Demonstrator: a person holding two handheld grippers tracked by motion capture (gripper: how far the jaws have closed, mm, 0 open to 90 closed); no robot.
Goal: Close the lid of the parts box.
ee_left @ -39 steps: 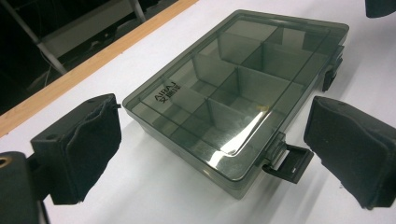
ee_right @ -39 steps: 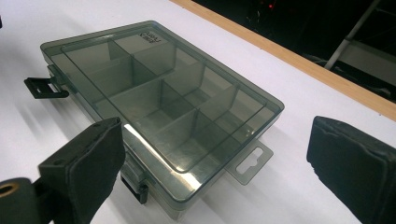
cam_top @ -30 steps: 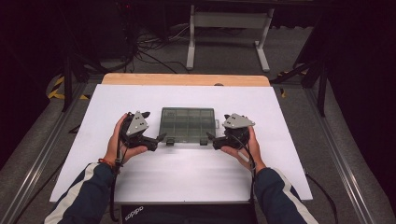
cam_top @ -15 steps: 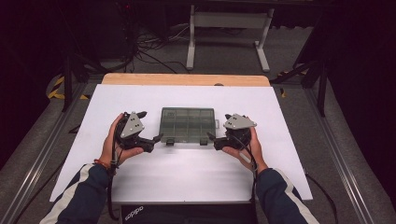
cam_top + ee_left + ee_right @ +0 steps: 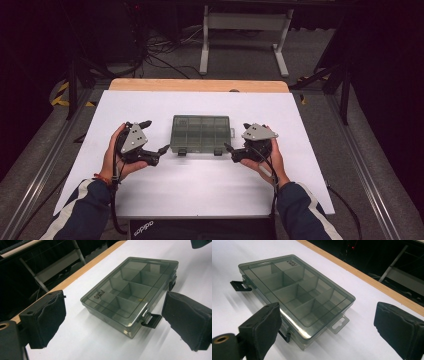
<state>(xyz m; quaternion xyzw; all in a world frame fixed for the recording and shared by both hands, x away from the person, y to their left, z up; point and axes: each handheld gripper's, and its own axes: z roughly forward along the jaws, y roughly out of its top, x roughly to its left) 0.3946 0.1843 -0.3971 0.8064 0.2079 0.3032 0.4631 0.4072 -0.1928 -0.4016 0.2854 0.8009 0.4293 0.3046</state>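
Observation:
A smoky translucent compartment box (image 5: 200, 132) lies shut in the middle of the white sheet (image 5: 200, 185). Its lid is down over several empty cells, and it also shows as the box (image 5: 130, 293) and the box (image 5: 294, 293). The near-left latch (image 5: 151, 321) sticks out flat from the front wall, seen too as the latch (image 5: 240, 285). My left gripper (image 5: 155, 136) stands open just left of the box, apart from it, as the left gripper (image 5: 113, 315) frames the box's corner. My right gripper (image 5: 235, 137) stands open at the box's near-right corner; in the right gripper view (image 5: 332, 325) its left pad (image 5: 265, 326) sits close to the other front latch.
A wooden table edge (image 5: 200, 85) runs along the far side. Beyond it are a white desk frame (image 5: 245, 30) and floor cables (image 5: 160, 47). A black device (image 5: 200, 227) lies at the near edge. Metal rails (image 5: 370, 165) flank the table.
My left gripper has drawn back to the left from the box's near-left latch and turned a little. The right gripper has hardly moved.

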